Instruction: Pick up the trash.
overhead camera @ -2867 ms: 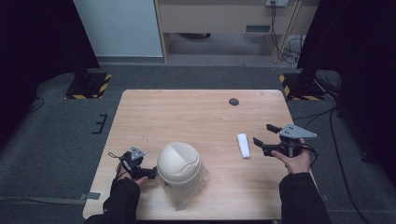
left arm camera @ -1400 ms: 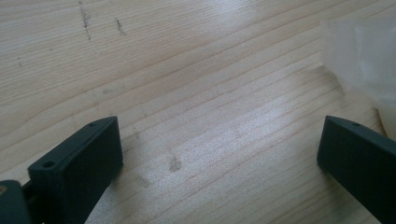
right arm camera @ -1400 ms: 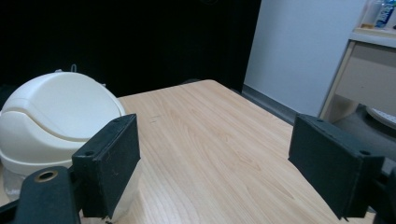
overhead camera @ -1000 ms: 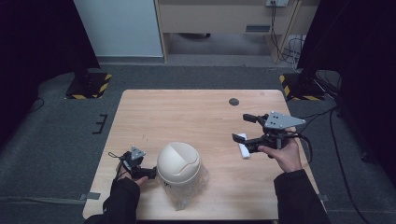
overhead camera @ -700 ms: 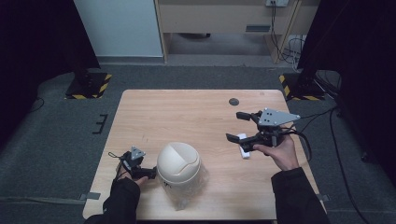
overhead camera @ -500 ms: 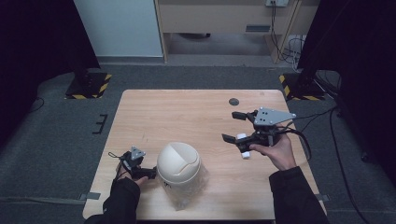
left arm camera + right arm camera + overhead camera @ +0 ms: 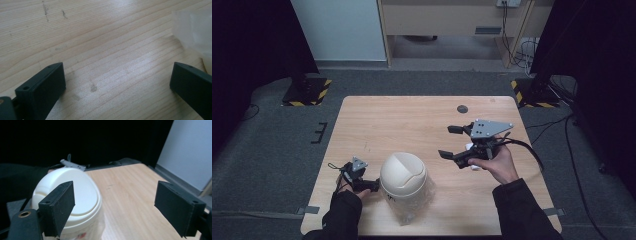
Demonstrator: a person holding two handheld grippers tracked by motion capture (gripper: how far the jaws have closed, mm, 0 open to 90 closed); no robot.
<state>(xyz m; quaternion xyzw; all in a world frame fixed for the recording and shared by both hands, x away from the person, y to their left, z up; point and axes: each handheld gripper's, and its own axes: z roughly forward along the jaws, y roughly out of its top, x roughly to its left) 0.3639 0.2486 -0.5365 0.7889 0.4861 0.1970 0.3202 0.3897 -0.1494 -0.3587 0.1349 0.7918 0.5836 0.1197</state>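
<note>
Item one: left gripper, held low at the near left of the wooden table. We log its jaws as wide apart, with bare wood between them in the left gripper view. Nothing is held.

Item two: right gripper, raised above the table's right half, grey three-cornered plate on top. We log its jaws as wide apart and empty, pointing toward the left gripper's side.

Item three: cream domed bin with a swing lid, standing upright on a clear liner. It sits just beside the left gripper's jaws, on their right; whether they touch it we cannot tell. From the right gripper it stands well ahead of the jaws, seen past the left jaw in the right gripper view.

Item four: small white object, lying on the table just under and behind the right gripper, partly hidden by the hand.

Item five: dark round spot, on the table beyond the right gripper.
</note>
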